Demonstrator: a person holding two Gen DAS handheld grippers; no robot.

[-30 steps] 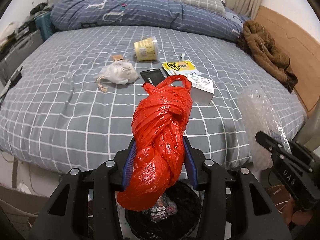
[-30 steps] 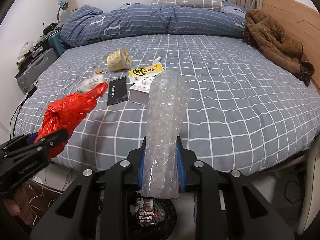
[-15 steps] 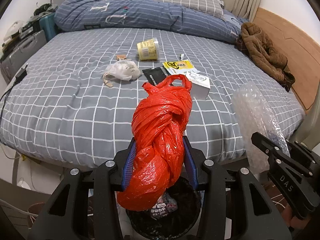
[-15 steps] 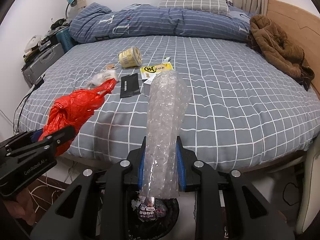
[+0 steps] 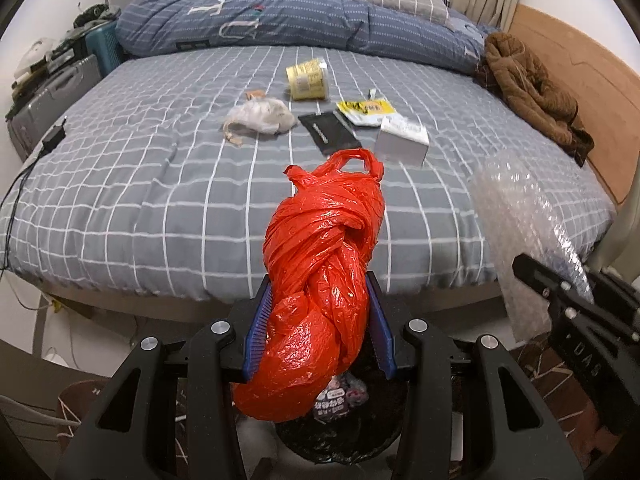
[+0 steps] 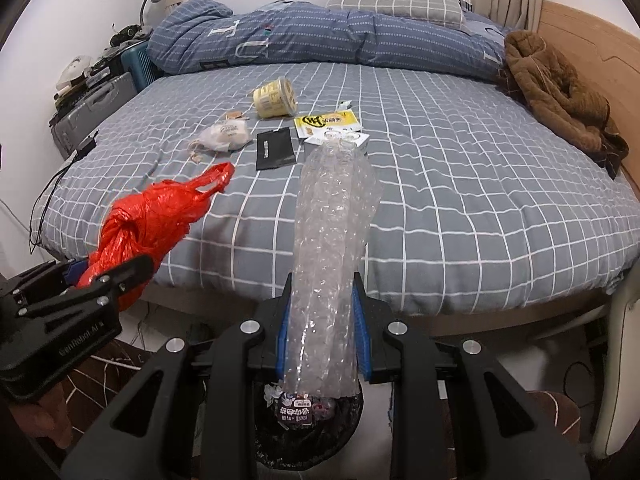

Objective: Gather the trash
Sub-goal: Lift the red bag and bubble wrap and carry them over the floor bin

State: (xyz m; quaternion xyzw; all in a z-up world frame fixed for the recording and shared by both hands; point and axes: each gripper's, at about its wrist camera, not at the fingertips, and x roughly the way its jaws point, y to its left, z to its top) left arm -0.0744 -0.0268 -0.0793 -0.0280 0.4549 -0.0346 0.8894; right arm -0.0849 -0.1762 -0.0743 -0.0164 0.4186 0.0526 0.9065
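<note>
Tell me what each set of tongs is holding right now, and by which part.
The left tongs clamp the knotted red plastic bag around its lower half. The right tongs clamp the roll of bubble wrap near its lower end.

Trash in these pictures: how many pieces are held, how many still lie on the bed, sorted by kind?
Held bags and wrap: 2, red plastic bag, bubble wrap
Containers and boxes: 2, yellow tub, white box
Flat packets: 2, black packet, yellow packet
White bag: 1
Small scrap: 1
Total: 8
</note>
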